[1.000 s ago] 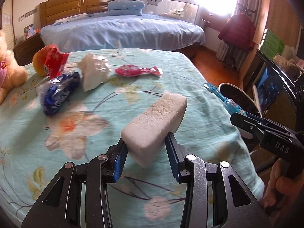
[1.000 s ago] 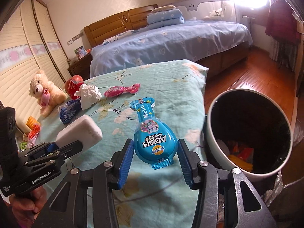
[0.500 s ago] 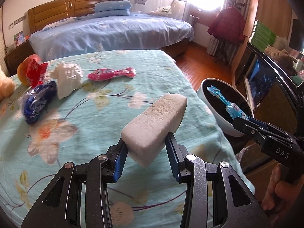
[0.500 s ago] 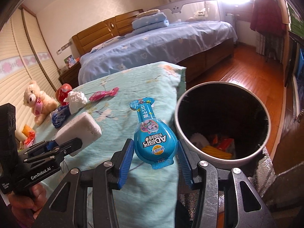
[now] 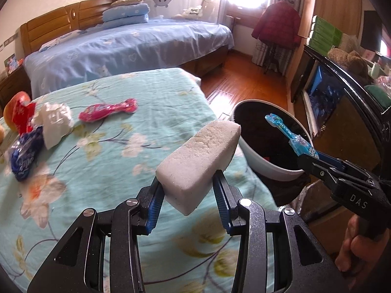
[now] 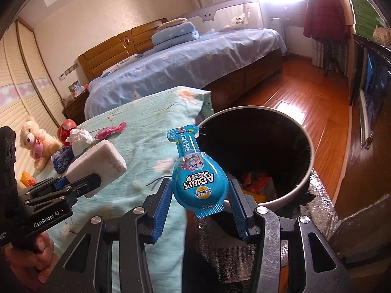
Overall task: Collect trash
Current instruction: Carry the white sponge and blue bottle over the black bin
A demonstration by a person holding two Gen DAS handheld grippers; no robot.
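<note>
My left gripper (image 5: 187,204) is shut on a white foam block (image 5: 199,162), held above the right edge of the floral bedspread (image 5: 110,146). My right gripper (image 6: 199,207) is shut on a blue bottle-shaped snack packet (image 6: 198,180), which hangs by the near rim of the white trash bin (image 6: 306,178). The bin has a dark inside with orange and yellow wrappers (image 6: 259,186) at the bottom. In the left wrist view the same bin (image 5: 259,163) stands right of the bed, and the right gripper (image 5: 315,162) holds the packet (image 5: 283,128) over it. The foam block (image 6: 97,163) shows at left in the right wrist view.
On the bedspread lie a pink packet (image 5: 107,108), crumpled white paper (image 5: 55,122), a blue wrapper (image 5: 24,156), a red wrapper (image 5: 22,117). A teddy bear (image 6: 36,141) sits at the far left. A blue bed (image 5: 127,46) stands behind; a dark cabinet (image 5: 342,102) stands right.
Both grippers have swung right from over the bedspread toward the bin, each keeping its hold. The bin now fills more of both views, and the packet has come over its opening.
</note>
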